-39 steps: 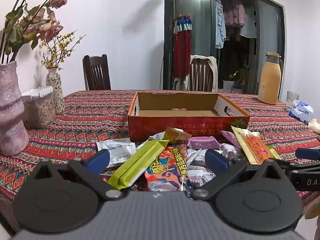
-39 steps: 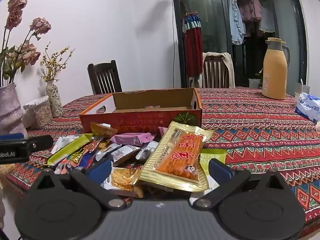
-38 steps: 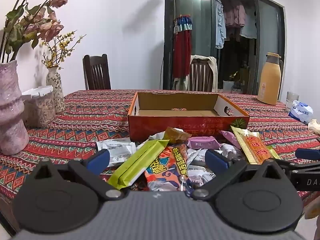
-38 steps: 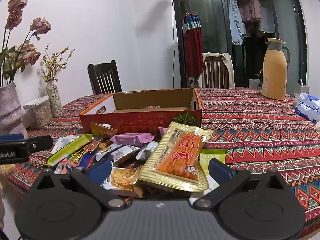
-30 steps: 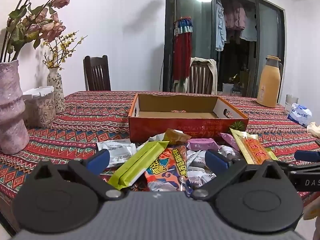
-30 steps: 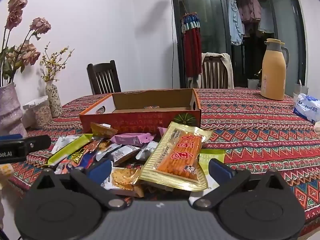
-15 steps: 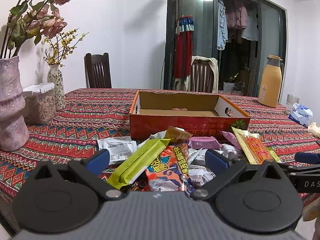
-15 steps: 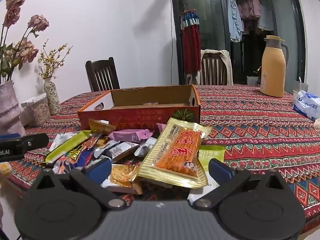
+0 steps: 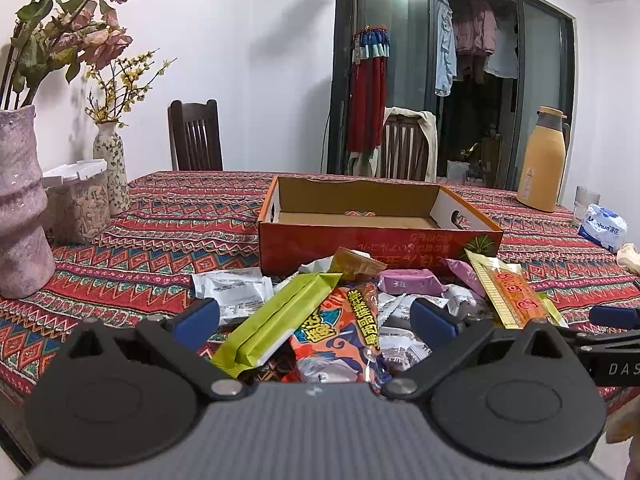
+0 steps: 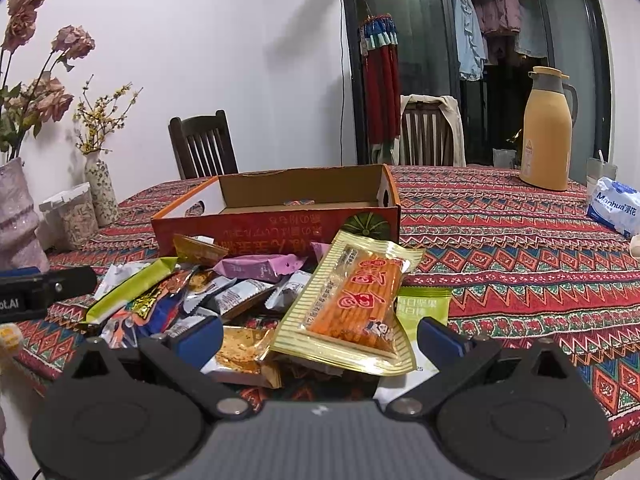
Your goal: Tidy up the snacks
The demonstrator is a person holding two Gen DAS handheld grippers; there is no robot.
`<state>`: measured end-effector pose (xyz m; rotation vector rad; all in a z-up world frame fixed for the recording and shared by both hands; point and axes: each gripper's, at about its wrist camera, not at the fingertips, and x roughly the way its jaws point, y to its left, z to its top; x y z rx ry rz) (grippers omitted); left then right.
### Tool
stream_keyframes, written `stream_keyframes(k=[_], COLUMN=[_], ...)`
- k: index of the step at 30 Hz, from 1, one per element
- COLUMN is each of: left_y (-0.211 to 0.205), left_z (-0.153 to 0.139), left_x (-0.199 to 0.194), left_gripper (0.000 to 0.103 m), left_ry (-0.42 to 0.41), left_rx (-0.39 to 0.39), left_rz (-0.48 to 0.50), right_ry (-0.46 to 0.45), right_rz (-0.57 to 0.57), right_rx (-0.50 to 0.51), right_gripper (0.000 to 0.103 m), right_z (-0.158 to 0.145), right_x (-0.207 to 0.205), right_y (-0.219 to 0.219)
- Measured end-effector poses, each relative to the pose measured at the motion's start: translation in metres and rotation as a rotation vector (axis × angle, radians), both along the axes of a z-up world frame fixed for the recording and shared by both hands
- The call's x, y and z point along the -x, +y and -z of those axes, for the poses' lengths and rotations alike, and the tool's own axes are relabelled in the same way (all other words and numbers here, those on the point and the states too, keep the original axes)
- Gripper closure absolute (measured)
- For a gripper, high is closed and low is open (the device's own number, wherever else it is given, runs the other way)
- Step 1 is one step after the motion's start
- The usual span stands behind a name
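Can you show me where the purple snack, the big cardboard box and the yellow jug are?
purple snack [image 10: 262,266], right wrist view, middle of wrapper.
cardboard box [image 9: 376,242], left wrist view, front wall.
yellow jug [image 10: 546,140], right wrist view, body.

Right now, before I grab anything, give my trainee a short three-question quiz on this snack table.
1. True or false: the cardboard box already holds several snack packets.
2. Multiple choice: the gold packet of orange sticks lies nearest which tool? A) left gripper B) right gripper C) neither, it is in the box
3. Fill in: seen from the left wrist, the long packet lying between the open jaws beside the orange cartoon packet is coloured ____.

Key
1. False: no packets show inside it; the pile lies on the tablecloth in front of it.
2. B
3. Green: the green packet.
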<state>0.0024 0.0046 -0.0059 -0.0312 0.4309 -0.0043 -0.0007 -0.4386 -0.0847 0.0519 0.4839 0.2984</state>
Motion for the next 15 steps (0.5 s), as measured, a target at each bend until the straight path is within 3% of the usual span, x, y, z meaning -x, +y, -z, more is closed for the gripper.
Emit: stream_keyframes(k=[15], left_y=[0.0013], left_z=[0.0004], left_x=[-0.0027], left_gripper=[0.0], left_ry=[0.005], left_rx=[0.004], left_rz=[-0.002], right_ry=[0.004], right_rz=[0.002], right_rx=[0.003], right_gripper=[0.0], right_z=[0.0017], right_x=[-0.003], right_y=[0.0002])
